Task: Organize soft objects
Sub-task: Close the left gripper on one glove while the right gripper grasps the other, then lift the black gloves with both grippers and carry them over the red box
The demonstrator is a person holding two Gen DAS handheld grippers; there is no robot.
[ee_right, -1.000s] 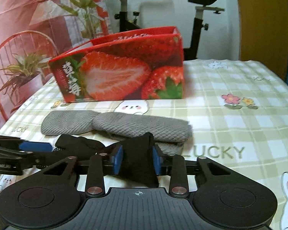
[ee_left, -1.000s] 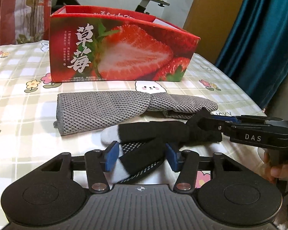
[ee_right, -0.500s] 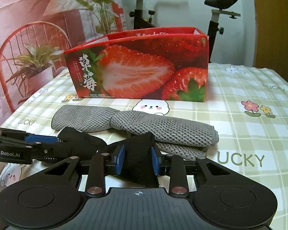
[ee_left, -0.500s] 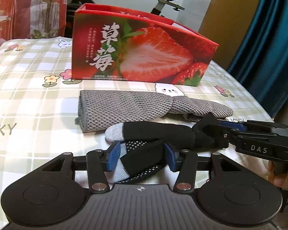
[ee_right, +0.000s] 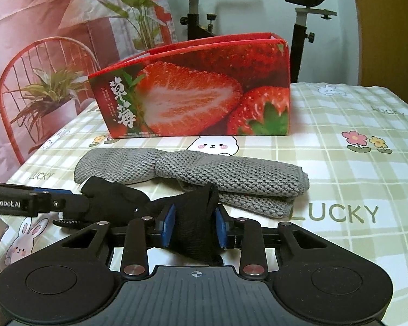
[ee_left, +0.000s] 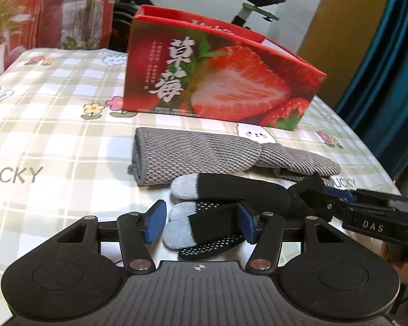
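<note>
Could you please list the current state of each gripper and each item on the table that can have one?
left gripper: jaws opening, black gloves' fingers between them, left pad clear.
right gripper: closing on the black gloves' cuff end.
black gloves: lying stretched on the tablecloth, cuff end pinched.
grey gloves: lying flat, untouched, before the box.
strawberry box: upright, top open, contents hidden.

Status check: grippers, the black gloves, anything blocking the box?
Left gripper opening, black gloves between its pads. Right gripper closing on glove cuff. Grey towel lies before strawberry box.
</note>
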